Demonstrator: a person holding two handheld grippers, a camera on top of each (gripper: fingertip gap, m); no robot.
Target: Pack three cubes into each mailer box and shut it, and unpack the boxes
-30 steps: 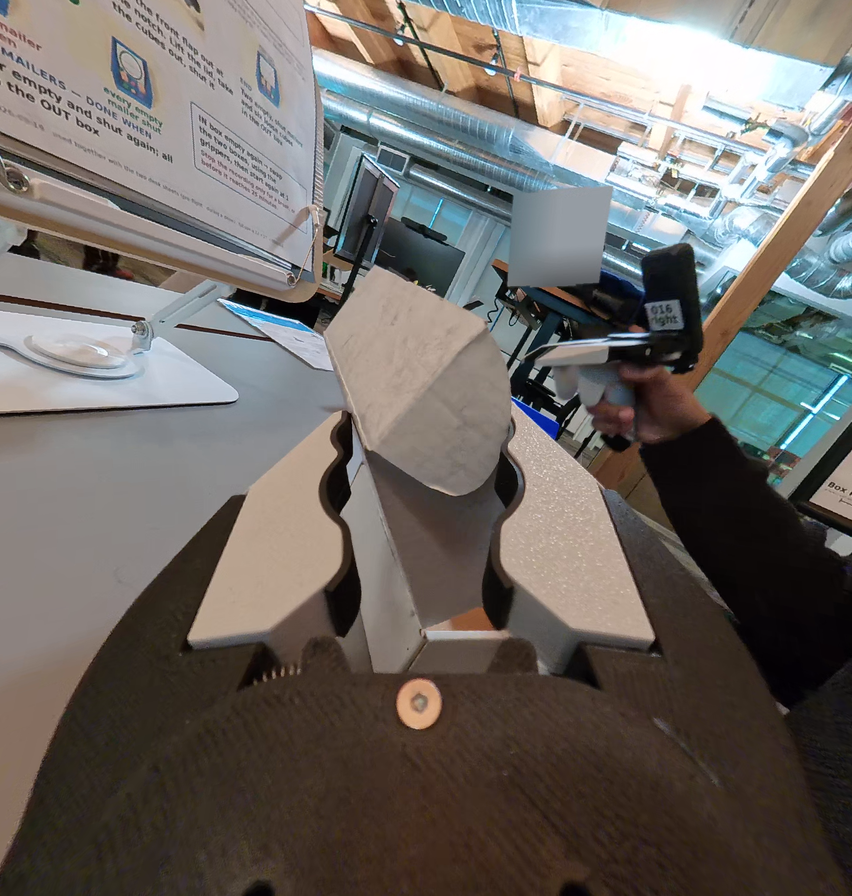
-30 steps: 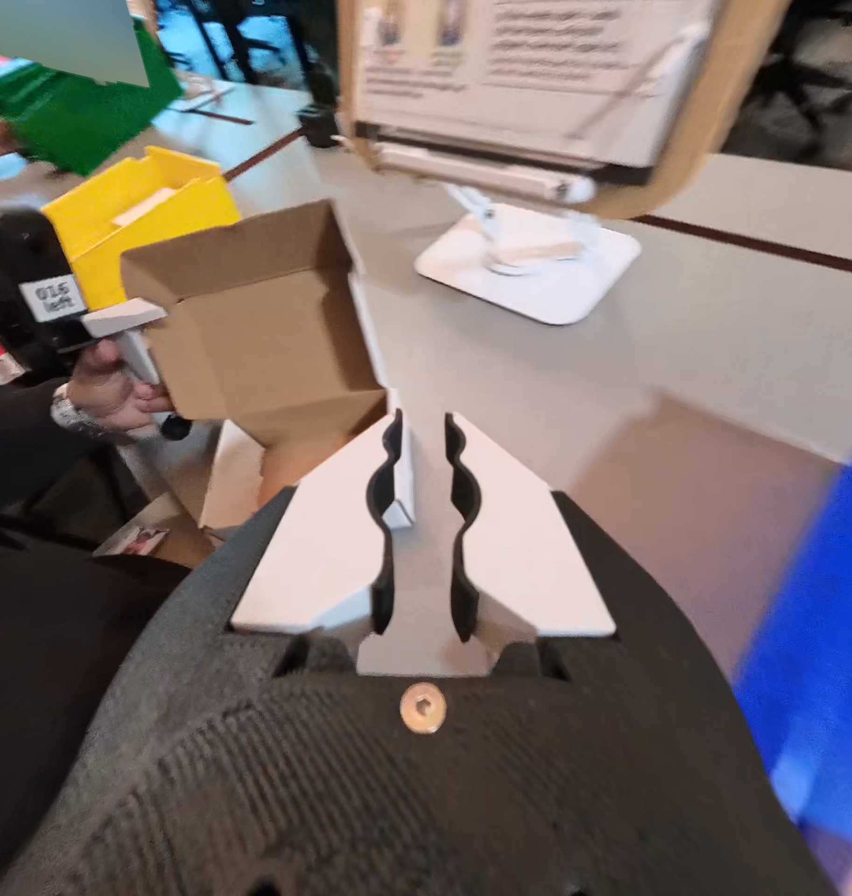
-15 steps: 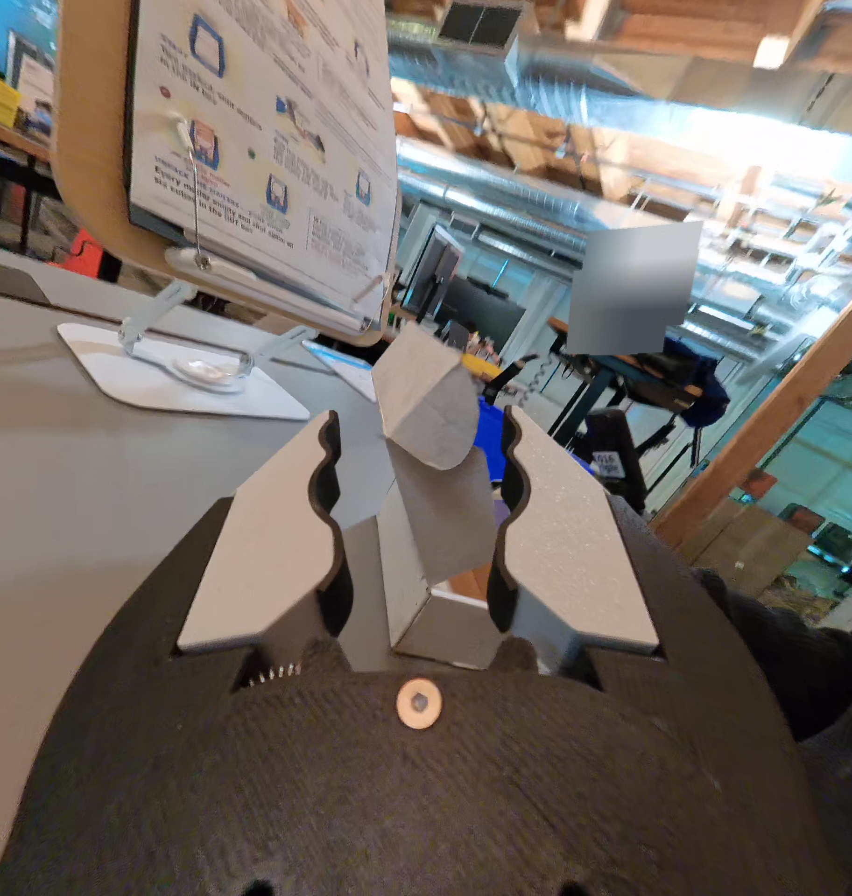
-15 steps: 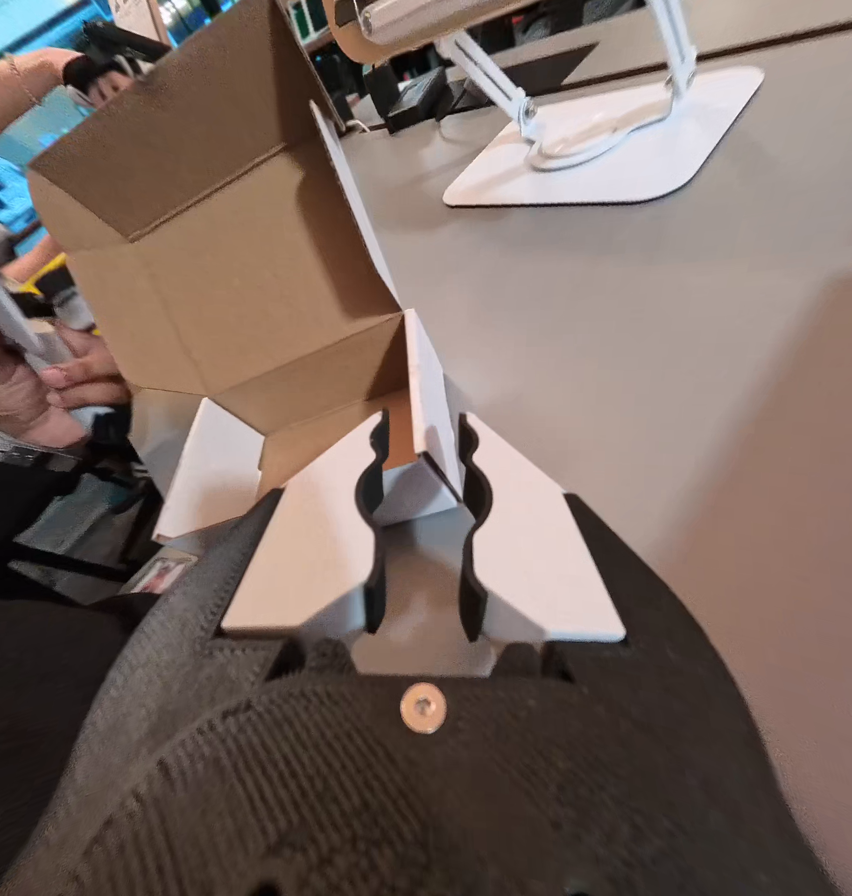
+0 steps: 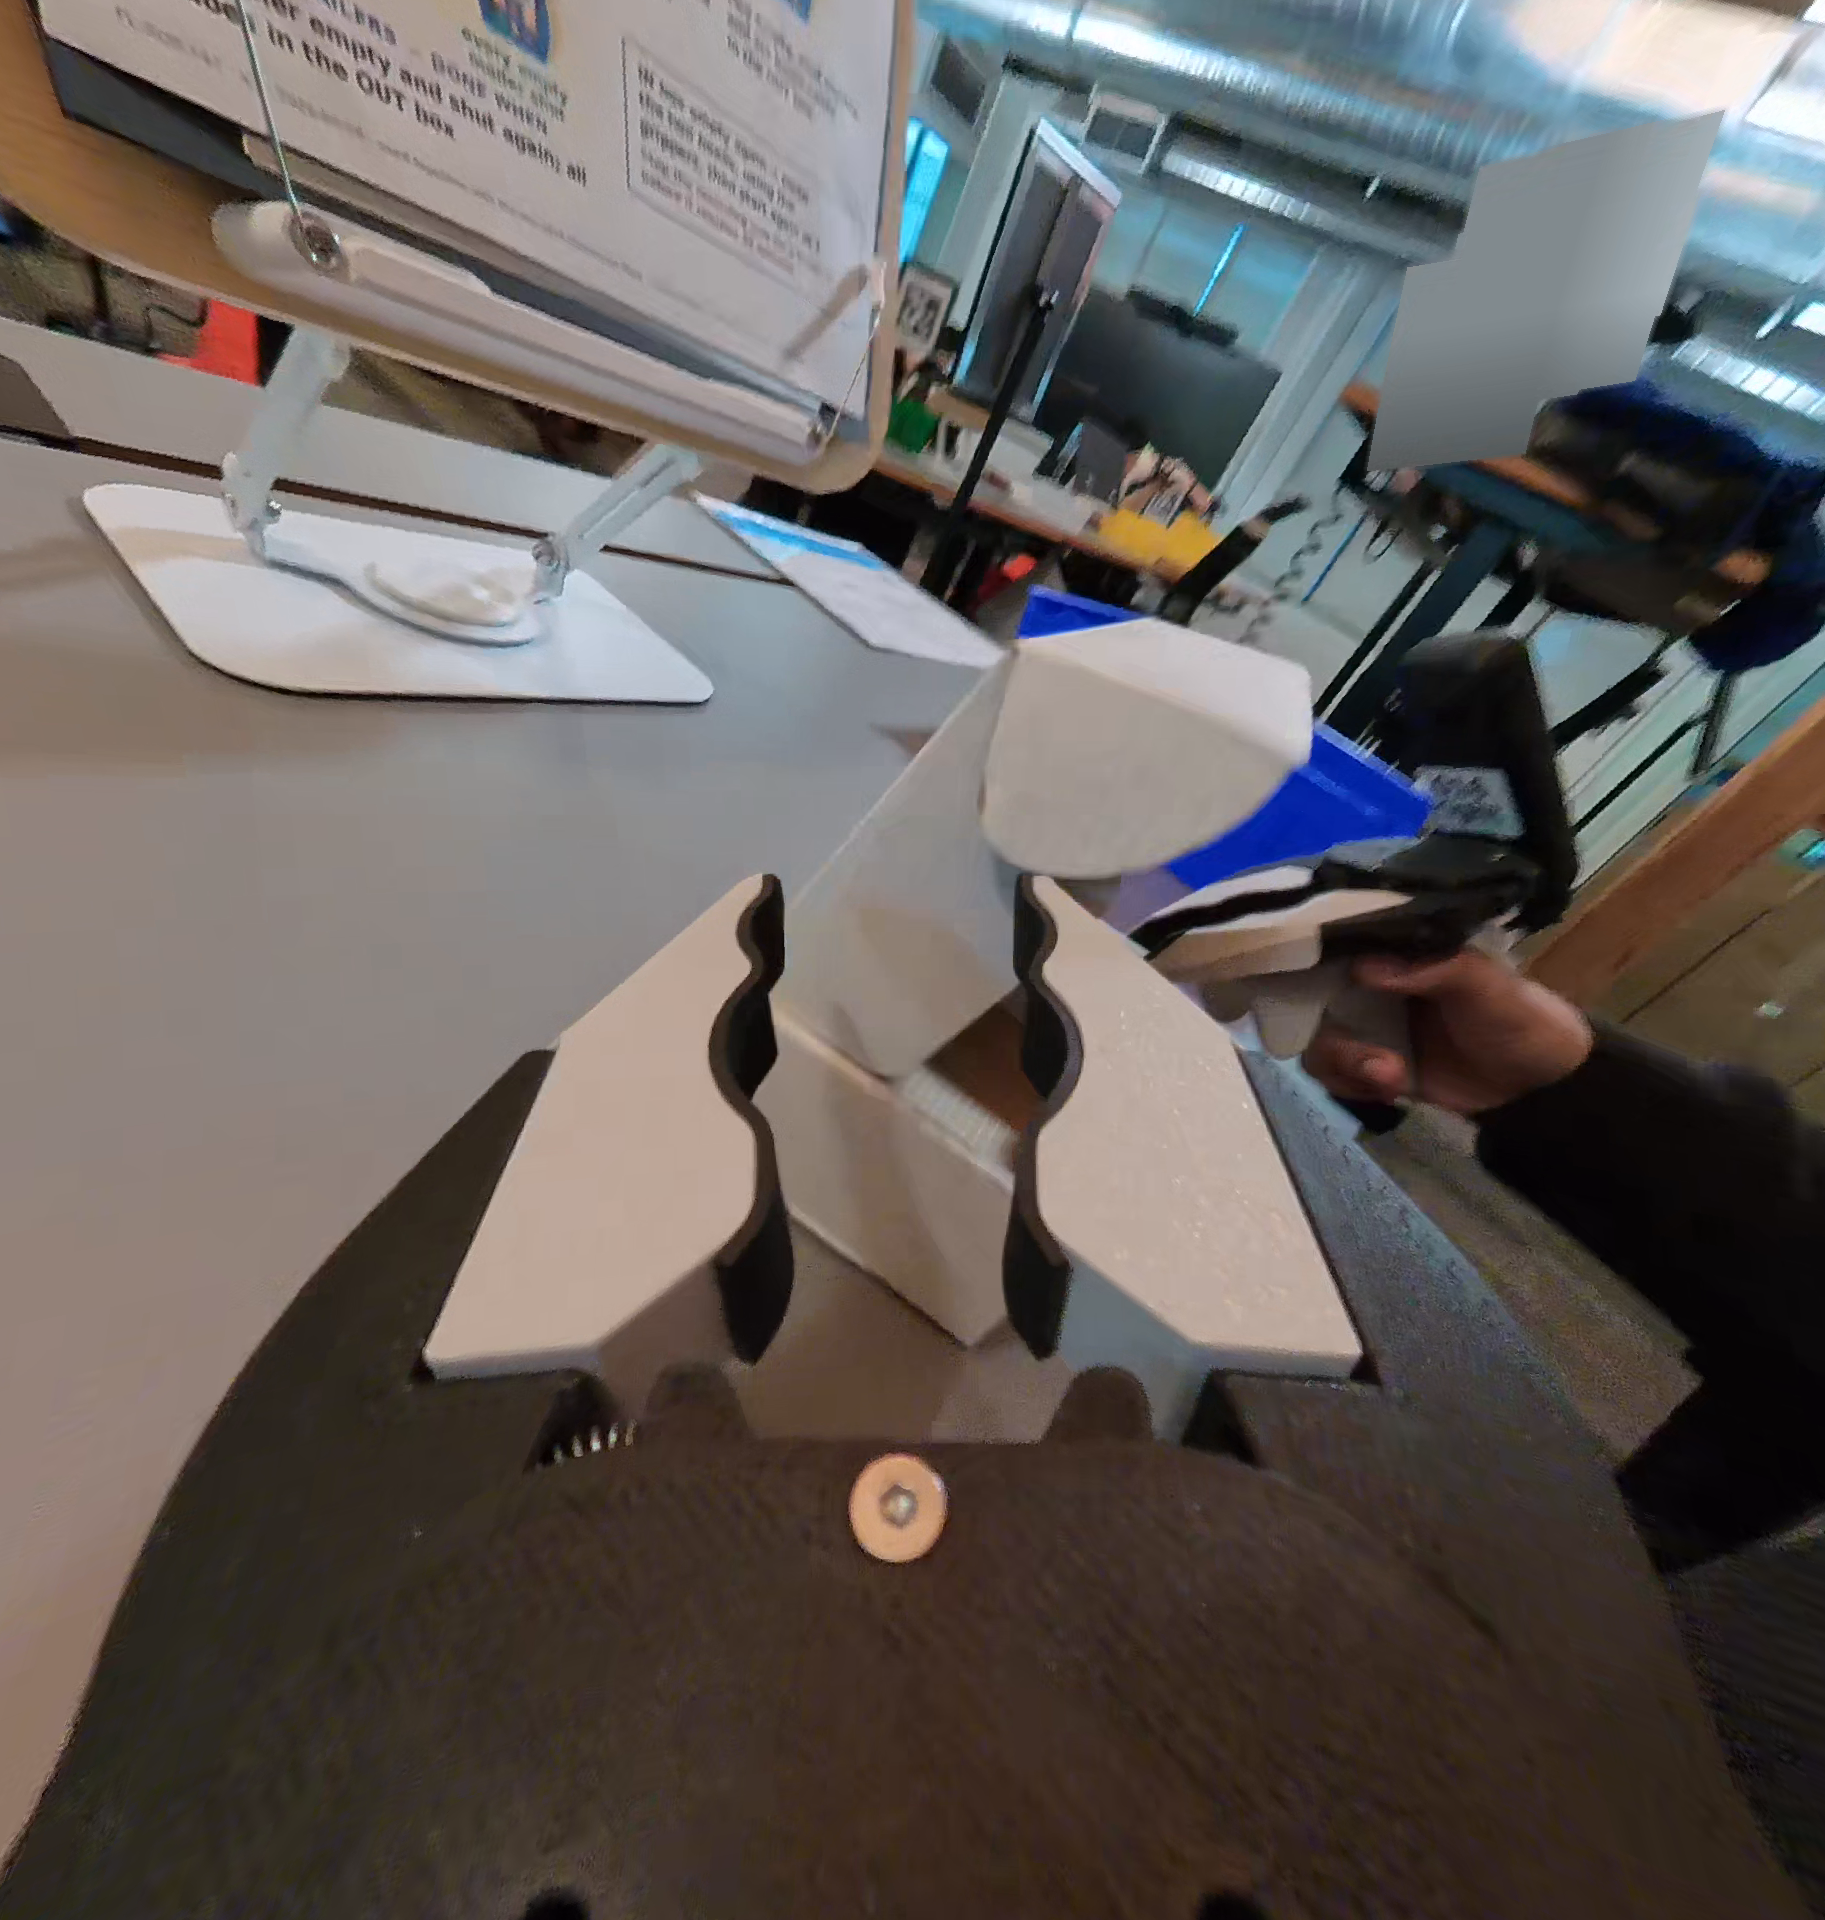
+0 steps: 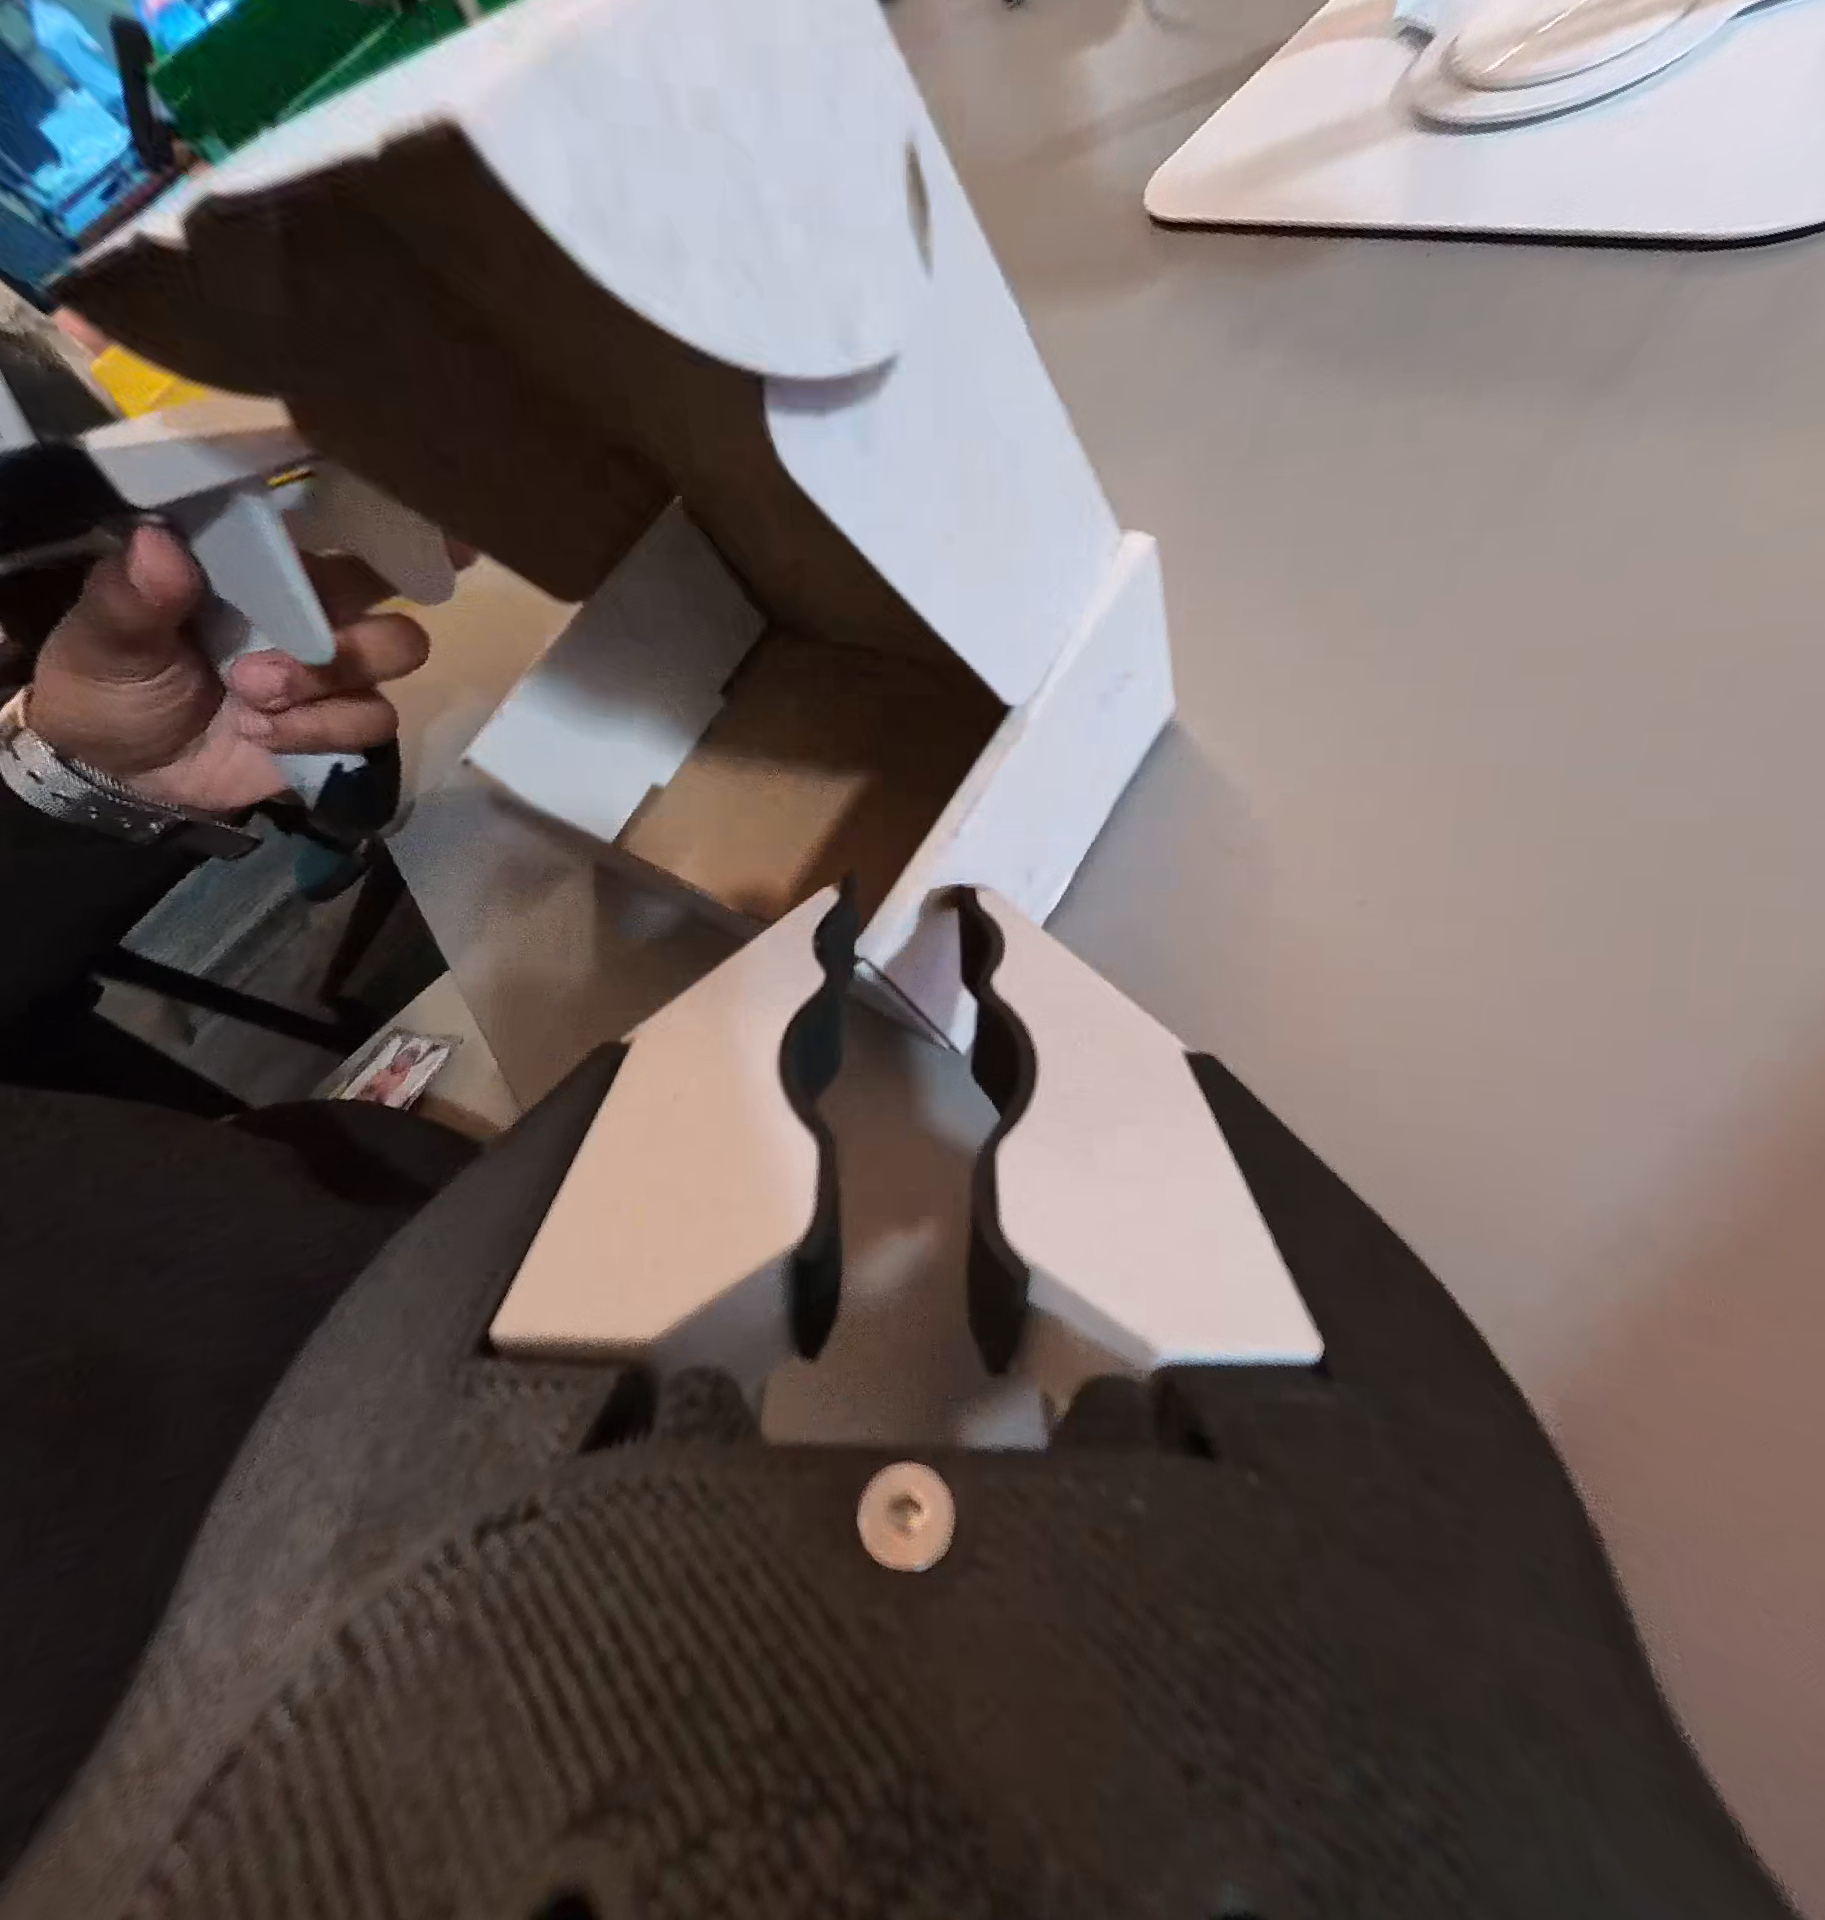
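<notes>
A white mailer box (image 6: pixel 991 468) with a brown inside rests on the grey table (image 6: pixel 1510 727) at its near edge. Its lid leans over the opening. The part of the inside that shows holds no cubes. My right gripper (image 6: pixel 903 904) is shut on the box's near corner wall. My left gripper (image 5: pixel 892 894) is shut on the opposite side wall of the box (image 5: pixel 887 966); a rounded lid flap (image 5: pixel 1136 758) stands above the fingers. Each view shows the other gripper: the right one (image 5: pixel 1230 925), the left one (image 6: pixel 191 478). No cubes are in view.
A document stand with a white base (image 5: pixel 388 613) stands on the table behind the box and also shows in the right wrist view (image 6: pixel 1510 156). A blue bin (image 5: pixel 1303 800) sits past the box. A yellow bin (image 6: pixel 129 374) is at the left. A paper sheet (image 5: pixel 866 603) lies farther back. The left gripper's tips are roughly 15 centimeters from the right gripper's. The white base (image 5: pixel 388 613) is about 30 centimeters from my left fingertips.
My left gripper has brought the box down from the air to the table. The lid has tipped forward over the opening. My right gripper has come in to the box's corner.
</notes>
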